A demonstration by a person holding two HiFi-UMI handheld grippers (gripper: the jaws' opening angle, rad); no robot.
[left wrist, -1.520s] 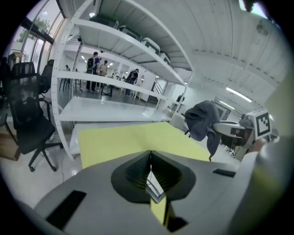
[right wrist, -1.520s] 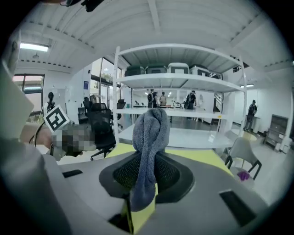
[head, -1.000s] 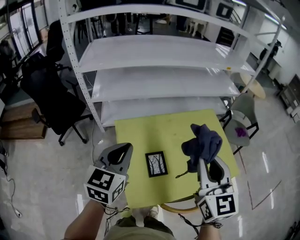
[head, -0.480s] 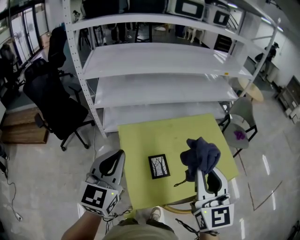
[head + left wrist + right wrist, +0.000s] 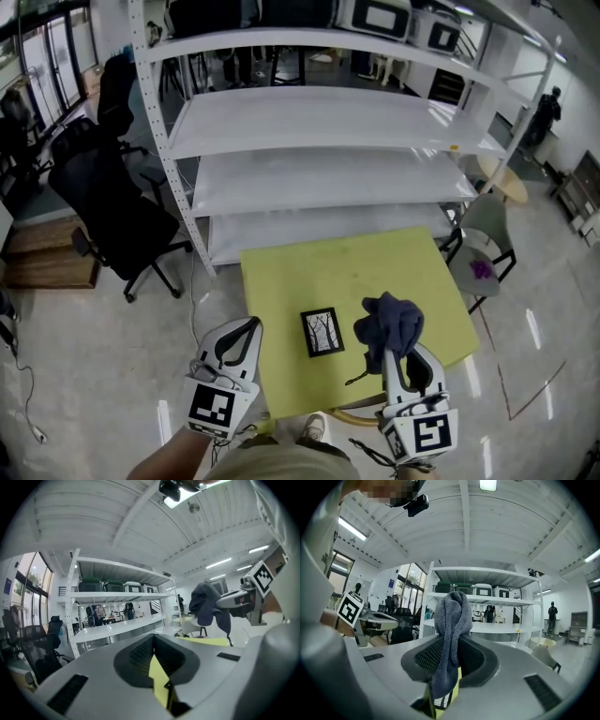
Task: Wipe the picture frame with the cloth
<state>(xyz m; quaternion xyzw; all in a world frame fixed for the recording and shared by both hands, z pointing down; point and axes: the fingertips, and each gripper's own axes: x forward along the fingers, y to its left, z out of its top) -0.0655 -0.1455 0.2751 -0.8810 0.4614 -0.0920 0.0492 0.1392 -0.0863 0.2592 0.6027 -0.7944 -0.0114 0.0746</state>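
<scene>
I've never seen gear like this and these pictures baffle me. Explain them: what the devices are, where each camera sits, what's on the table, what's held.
There is no robot: a person holds a two-jaw gripper in each hand. The head view comes from a camera on the person's head, looking down. The two gripper views come from cameras riding on each gripper, looking along its jaws. On the yellow table lies a small picture frame, flat, showing bare trees. The right gripper is shut on a dark bluish cloth, held up beside the frame, apart from it. The left gripper is shut and empty, by the table's left edge. White shelving stands behind.
</scene>
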